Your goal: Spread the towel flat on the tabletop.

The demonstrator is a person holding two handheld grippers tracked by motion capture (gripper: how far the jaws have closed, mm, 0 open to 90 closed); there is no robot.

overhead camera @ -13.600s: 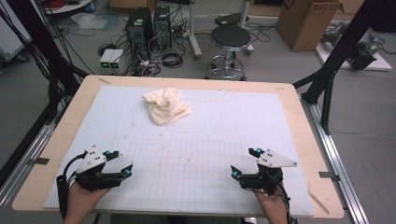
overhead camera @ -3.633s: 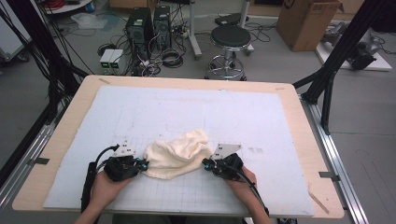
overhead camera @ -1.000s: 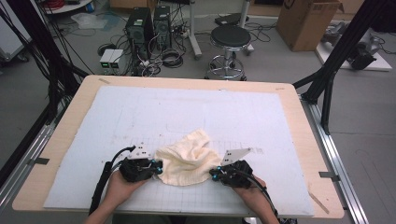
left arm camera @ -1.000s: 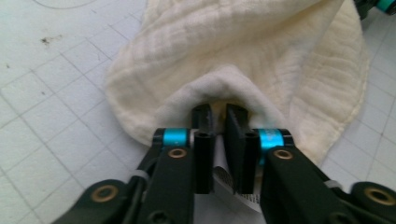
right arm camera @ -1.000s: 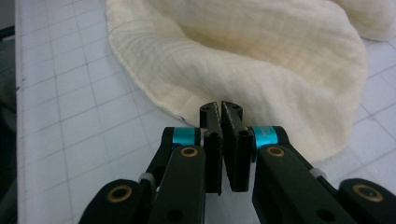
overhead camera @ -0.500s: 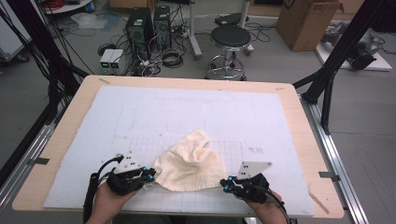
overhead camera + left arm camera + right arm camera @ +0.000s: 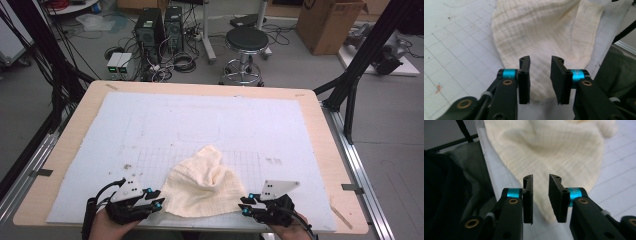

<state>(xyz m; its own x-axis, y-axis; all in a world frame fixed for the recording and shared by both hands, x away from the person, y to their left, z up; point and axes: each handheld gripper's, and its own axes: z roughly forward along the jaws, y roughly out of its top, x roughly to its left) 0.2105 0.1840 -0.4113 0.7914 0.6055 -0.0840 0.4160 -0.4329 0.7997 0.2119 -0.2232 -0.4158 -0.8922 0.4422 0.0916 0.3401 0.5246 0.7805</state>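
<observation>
A cream waffle-weave cloth [image 7: 202,185] lies crumpled in a rough triangle at the front of the white gridded mat [image 7: 150,125], with its wide hem along the mat's near edge. My left gripper [image 7: 157,200] rests at the cloth's near left corner. In the left gripper view its jaws stand open [image 7: 540,67], with the cloth [image 7: 539,30] lying under the gap. My right gripper [image 7: 245,206] rests at the near right corner. It stands open [image 7: 541,186] over the cloth's corner [image 7: 554,147]. Neither gripper pinches the fabric.
The mat covers a wooden table [image 7: 70,150] with metal rails at its sides. Beyond the far edge stand a stool [image 7: 245,42], computer towers [image 7: 157,25] with cables and a cardboard box [image 7: 325,20]. Black frame struts [image 7: 360,65] rise at the right.
The cloth came from the table's far middle to the near edge. In the last second both grippers drew back and apart, the cloth's hem spread between them, and both jaws now stand open.
</observation>
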